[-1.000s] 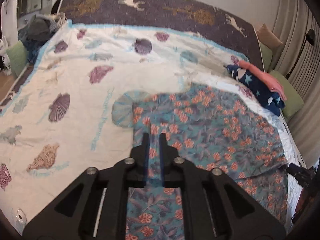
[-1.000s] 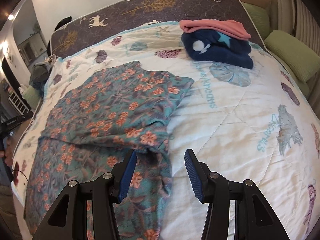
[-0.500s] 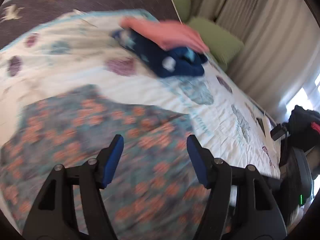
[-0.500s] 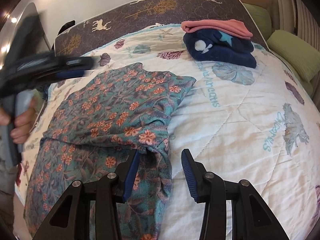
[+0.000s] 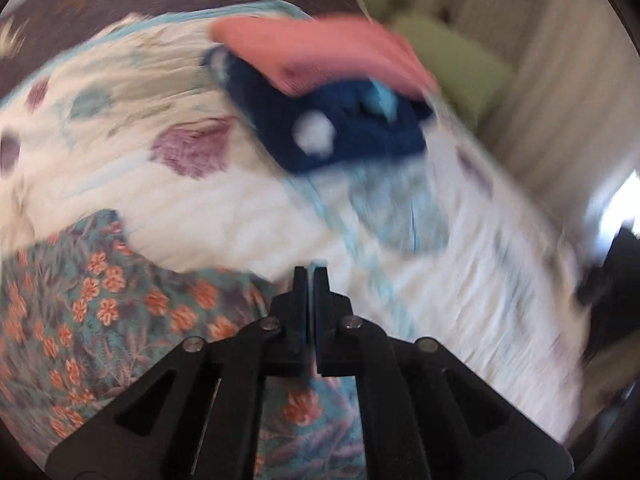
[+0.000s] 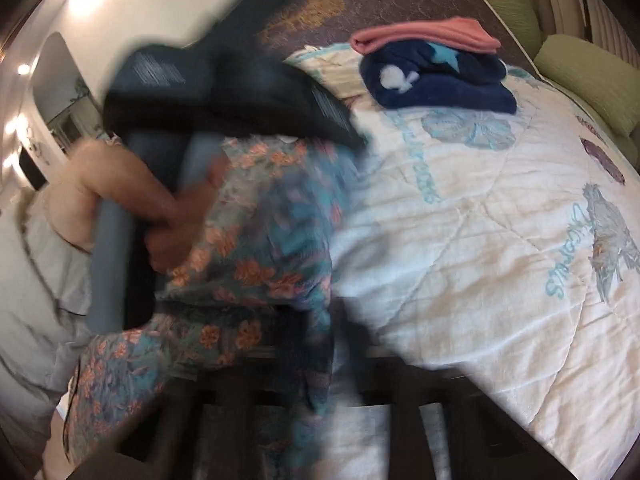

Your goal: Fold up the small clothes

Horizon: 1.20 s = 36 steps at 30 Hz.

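Bed covered by a white quilt (image 6: 460,280) printed with purple shells and teal sea motifs; dark brown headboard panel (image 6: 420,4) with pale deer and tree figures stood behind it. Green cushions (image 6: 588,76) lay along the curtain side. Both views were motion-blurred.

Teal floral garment with orange blossoms (image 5: 100,312) was spread on the near-left part of the quilt in the left wrist view, one edge running under the black frame of the left claw (image 5: 311,280). Left claw was clenched, its two fingers pressed together with only a thin slit between them; floral cloth showed below the frame and appeared to be pinched there, though blur made the contact hard to confirm.

In the right wrist view the same garment (image 6: 272,232) hung bunched and lifted off the quilt, draped over the right claw (image 6: 320,360). That claw's fingers were smeared dark and mostly hidden by cloth; by all signs they were clamped tight, with the floral fabric lying across them. A person's hand (image 6: 160,216) gripped the grey-blue handle of the left tool, just beside the raised fabric.

Folded stack sat well apart, near the headboard: pink folded cloth (image 6: 428,36) resting on a navy fleece piece with a light star and white patch (image 6: 440,80).
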Available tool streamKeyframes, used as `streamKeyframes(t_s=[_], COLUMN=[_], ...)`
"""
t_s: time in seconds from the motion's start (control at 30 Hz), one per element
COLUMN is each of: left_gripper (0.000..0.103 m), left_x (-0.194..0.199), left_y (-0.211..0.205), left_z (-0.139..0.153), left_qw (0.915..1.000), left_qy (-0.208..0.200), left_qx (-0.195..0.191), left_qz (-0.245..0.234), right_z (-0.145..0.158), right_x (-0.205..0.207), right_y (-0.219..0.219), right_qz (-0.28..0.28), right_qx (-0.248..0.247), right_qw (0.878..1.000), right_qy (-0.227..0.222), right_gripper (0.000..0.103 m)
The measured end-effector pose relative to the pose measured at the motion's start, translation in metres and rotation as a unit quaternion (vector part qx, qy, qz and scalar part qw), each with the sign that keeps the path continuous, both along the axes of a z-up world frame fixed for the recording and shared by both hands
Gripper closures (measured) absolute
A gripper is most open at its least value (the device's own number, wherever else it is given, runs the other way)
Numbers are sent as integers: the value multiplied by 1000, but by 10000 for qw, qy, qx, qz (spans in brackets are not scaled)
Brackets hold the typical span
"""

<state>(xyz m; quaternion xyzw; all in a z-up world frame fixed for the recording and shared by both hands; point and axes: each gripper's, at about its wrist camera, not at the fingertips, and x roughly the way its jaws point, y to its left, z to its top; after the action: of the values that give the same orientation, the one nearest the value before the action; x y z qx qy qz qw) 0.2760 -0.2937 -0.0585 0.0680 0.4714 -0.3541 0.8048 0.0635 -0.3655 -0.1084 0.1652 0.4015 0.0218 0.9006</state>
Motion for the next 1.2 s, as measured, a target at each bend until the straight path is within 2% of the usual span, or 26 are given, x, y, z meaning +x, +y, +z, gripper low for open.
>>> streamKeyframes(t_s=[0.13,0.27,0.3,0.33,0.4,0.43,0.5,0.6,0.67,0.7,0.8,0.87,0.93,1.1,1.2], left_gripper=[103,103,100,95,72,68,53,40,38,38,38,38,38,38,38], left_x=[14,17,15,12,6,3,4,-5,-10,-14,-13,-11,-7,6,12], left_y=[22,53,60,72,105,126,168,258,303,334,378,393,396,372,362], left_z=[8,13,16,20,29,31,34,32,27,22,1,-15,-25,-40,-49], left_qw=[9987,9951,9948,9950,9948,9938,9896,9761,9687,9644,9601,9573,9561,9682,9710], left_qy=[-196,217,237,200,-11,-104,-265,-613,-633,-539,-110,64,90,-78,-240], left_qx=[-168,-708,-743,-732,-690,-688,-659,-388,-279,-301,-473,-515,-502,-448,-61], left_qz=[439,659,653,646,744,871,1250,2050,2384,2572,2755,2844,2886,2461,2378], right_z=[8,-7,-7,-5,2,5,14,25,35,39,46,46,46,52,54], right_x=[-20,-33,-36,-38,-47,-50,-54,-49,-44,-43,-34,-26,-16,6,13], right_y=[0,-5,-7,-8,-13,-14,-20,-28,-26,-24,-11,-4,2,8,7], right_qz=[-224,-331,-322,-308,-276,-280,-303,-351,-311,-281,-138,-103,-105,-227,-295], right_qx=[-57,33,97,151,264,274,314,439,444,414,271,217,179,-34,-2], right_qw=[9996,9993,9993,9993,9991,9991,9990,9984,9985,9987,9995,9997,9997,9996,9994], right_qy=[-186,171,184,176,173,160,75,38,-20,-58,-71,9,88,148,170], right_gripper=[99,98,98,94,90,89,88,86,85,83,76,72,64,56,55])
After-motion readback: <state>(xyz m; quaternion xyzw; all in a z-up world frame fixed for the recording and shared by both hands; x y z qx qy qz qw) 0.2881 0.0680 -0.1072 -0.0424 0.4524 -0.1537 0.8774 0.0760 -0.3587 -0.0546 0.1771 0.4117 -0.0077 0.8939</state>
